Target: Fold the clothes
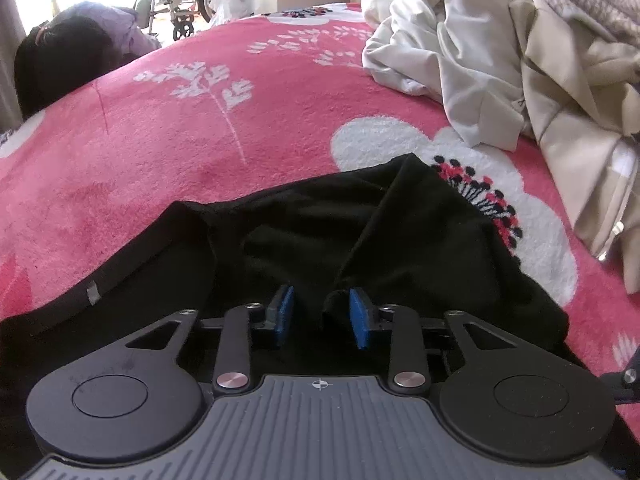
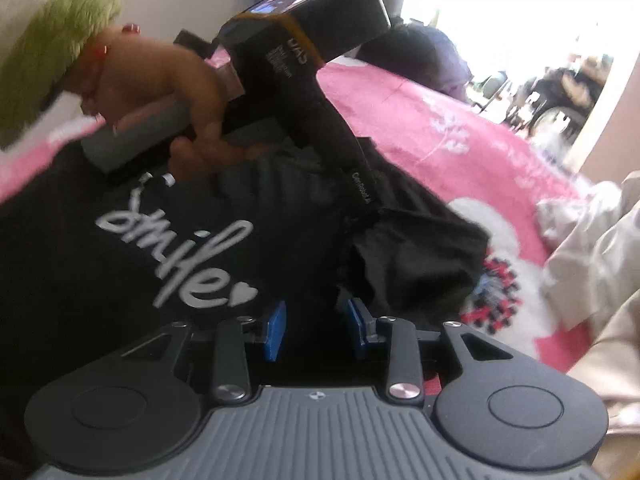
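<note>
1. While the black cotton T-shirt with white "smile" lettering [image 2: 176,256] lies on the pink floral fleece blanket [image 1: 160,140], both tools stand apart
2. Left gripper [image 1: 322,316] straddles a raised fold at 12 o'clock, likely to pinch it
3. Right gripper [image 2: 316,330] hovers, gripping nothing

right wrist view motion-blurred | black shirt [image 2: 120,240] cut off at left edge | we can't read device label [image 2: 298,54]
</note>
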Demonstrator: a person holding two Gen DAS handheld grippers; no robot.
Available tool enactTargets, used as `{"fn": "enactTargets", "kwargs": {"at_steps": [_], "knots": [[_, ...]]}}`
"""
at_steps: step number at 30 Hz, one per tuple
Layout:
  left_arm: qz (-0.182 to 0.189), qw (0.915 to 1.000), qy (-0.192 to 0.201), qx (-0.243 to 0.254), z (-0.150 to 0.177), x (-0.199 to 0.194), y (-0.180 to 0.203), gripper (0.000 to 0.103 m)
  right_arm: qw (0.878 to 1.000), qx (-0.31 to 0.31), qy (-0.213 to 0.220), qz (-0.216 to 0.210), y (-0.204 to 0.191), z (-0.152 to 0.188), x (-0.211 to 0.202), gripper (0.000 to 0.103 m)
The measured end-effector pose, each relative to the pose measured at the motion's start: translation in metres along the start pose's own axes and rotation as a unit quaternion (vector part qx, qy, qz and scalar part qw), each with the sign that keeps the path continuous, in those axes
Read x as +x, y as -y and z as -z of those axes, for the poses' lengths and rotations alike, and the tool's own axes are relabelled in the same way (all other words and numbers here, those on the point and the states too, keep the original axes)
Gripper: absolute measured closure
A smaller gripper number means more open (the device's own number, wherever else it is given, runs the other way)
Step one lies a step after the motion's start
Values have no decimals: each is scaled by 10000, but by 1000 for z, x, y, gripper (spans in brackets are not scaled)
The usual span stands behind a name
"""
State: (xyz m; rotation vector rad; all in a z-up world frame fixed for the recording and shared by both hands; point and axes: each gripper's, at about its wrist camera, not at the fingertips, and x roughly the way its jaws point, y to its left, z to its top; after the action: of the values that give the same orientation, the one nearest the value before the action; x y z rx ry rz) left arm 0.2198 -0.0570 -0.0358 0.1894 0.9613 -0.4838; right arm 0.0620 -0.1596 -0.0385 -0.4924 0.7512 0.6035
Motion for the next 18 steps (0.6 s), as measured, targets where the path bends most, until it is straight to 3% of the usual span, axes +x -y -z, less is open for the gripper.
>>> {"fn": "enactTargets", "kwargs": {"at_steps": [5, 8, 9, 11, 13, 18], "knots": [[244, 9996, 43, -95, -1, -6, 1, 77, 9997, 4, -59, 254, 0, 2, 3, 68], [194, 9998, -21, -17, 2, -3, 3, 77, 9993, 39, -108, 355, 2, 4, 6, 68], [176, 9998, -38, -18, 3, -2, 3, 78, 9994, 73, -132, 321, 3, 5, 8, 70], [171, 9999, -20, -16, 5, -1, 3, 93, 9995, 94, -160, 255, 5, 7, 11, 82], [130, 9999, 26, 16, 4, -3, 3, 100, 9996, 121, -129, 210, 7, 8, 9, 96], [130, 9998, 155, 71, 0, -12, -3, 103, 9999, 73, 85, 69, 4, 3, -2, 98]]}}
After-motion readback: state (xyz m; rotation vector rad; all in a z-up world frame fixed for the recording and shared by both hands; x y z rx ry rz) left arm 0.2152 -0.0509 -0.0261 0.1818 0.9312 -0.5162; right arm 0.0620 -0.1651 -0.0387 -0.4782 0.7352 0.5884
